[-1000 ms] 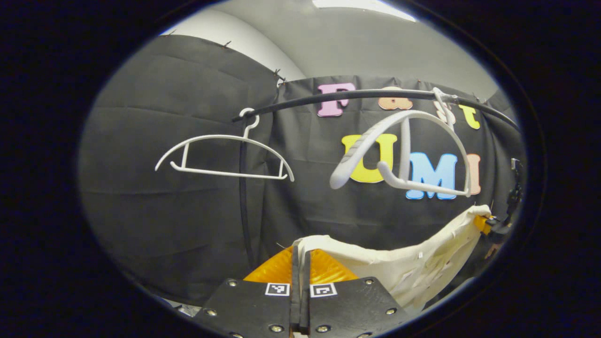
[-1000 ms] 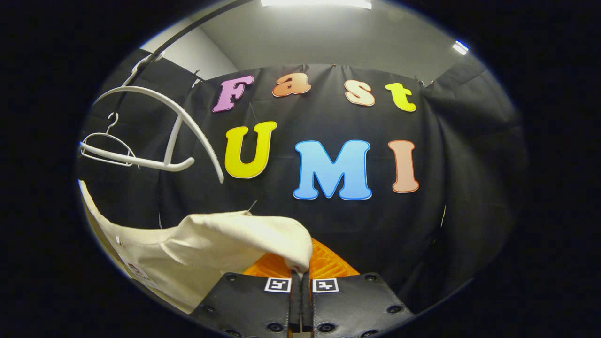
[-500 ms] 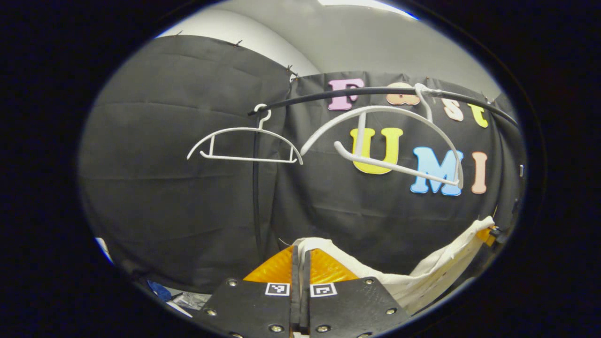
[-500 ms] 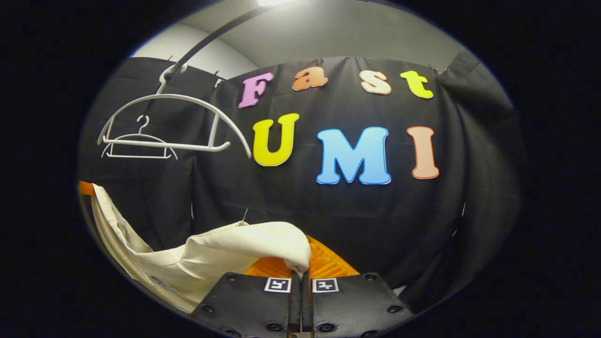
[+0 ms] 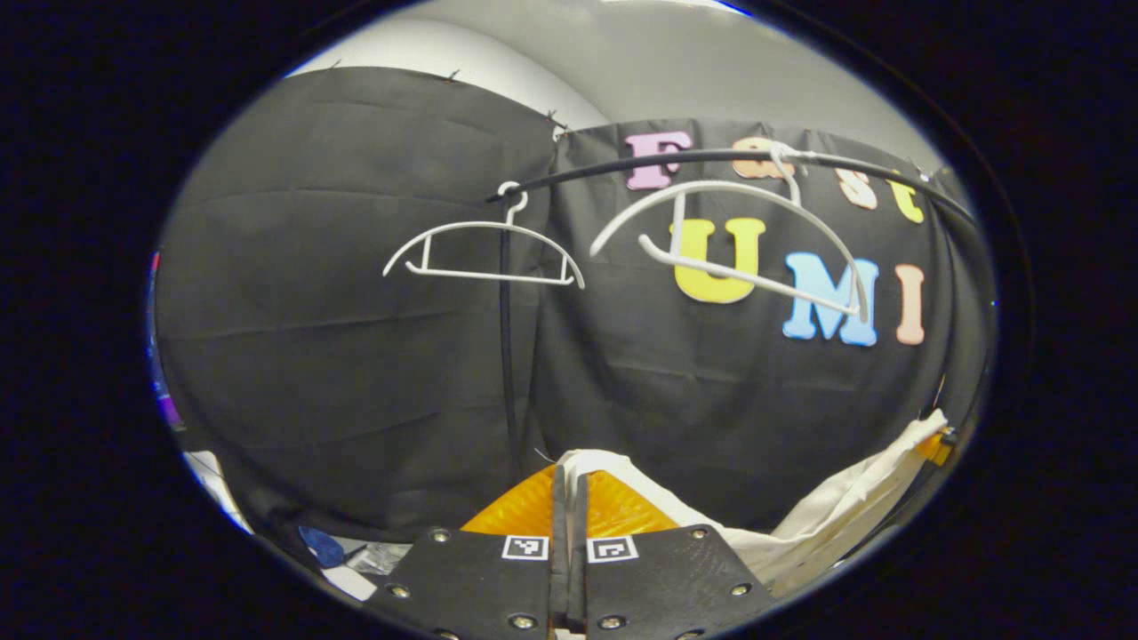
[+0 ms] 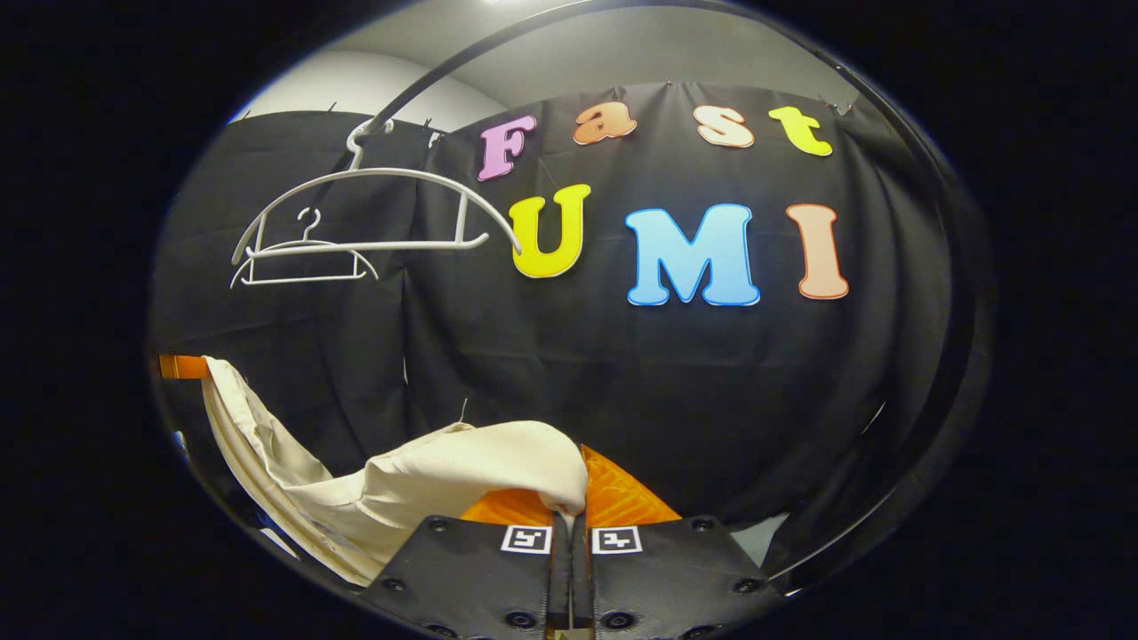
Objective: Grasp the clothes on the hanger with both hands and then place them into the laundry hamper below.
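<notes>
A cream garment [image 5: 827, 516] hangs stretched between my two grippers, below the rail. My left gripper [image 5: 569, 484] is shut on one corner of it, and the cloth runs off to the right, where the right gripper [image 5: 933, 442] holds the far end. In the right gripper view, my right gripper [image 6: 569, 511] is shut on the other corner of the garment [image 6: 444, 471], which sags left toward the left gripper [image 6: 182, 366]. Two bare white hangers [image 5: 484, 253] [image 5: 738, 244] hang on the black rail [image 5: 711, 160] above. In the right gripper view the near hanger [image 6: 373, 209] swings slightly tilted.
The black rail's upright post [image 5: 507, 356] stands behind the left gripper. A strip of pale floor with a blue object [image 5: 320, 547] shows at the lower left of the left gripper view. A curved black bar [image 6: 942, 356] runs down the right of the right gripper view.
Both grippers have sunk with the garment, so the hangers and rail sit higher in both views. The freed near hanger has swung back toward level. More floor shows at the lower left.
</notes>
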Demonstrator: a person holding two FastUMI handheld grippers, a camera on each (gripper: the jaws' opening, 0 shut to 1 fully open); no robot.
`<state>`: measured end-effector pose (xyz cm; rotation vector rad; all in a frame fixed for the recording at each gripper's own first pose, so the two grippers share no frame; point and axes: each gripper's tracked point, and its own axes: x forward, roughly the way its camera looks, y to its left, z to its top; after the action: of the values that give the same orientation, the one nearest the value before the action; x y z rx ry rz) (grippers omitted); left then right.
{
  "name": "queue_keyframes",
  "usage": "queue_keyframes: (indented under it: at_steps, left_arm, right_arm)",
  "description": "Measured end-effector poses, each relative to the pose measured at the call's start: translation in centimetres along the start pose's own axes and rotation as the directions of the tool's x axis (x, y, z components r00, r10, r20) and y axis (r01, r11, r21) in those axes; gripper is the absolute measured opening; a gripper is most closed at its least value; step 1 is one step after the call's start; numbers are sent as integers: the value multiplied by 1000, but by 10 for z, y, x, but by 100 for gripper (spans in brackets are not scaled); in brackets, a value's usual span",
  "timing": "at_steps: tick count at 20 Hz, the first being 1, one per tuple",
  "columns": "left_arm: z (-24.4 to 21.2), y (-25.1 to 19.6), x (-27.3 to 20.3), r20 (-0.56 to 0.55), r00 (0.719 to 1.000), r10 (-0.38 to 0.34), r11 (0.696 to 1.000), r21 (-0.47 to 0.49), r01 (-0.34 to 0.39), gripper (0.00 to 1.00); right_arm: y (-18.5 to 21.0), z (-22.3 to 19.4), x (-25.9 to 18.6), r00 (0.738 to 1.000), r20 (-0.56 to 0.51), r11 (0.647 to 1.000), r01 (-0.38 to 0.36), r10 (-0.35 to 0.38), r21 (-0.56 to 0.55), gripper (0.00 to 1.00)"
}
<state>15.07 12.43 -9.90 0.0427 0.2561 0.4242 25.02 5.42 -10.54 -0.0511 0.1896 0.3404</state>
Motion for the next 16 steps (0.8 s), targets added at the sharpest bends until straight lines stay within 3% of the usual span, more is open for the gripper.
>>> queue_keyframes:
  at_steps: [4,7,16]
  left_arm:
    - [-20,-12,-1,-52,992,-118,991,59,121,0]
    - [-33,-31,2,-85,970,-229,970,67,234,0]
    - [-66,-85,1,-128,845,-519,849,35,527,1]
  right_arm:
    - [26,-25,-22,996,-80,999,31,-30,14,2]
    - [52,-30,-40,993,-104,998,53,-51,17,3]
    - [111,-61,-76,979,-161,988,139,-127,63,3]
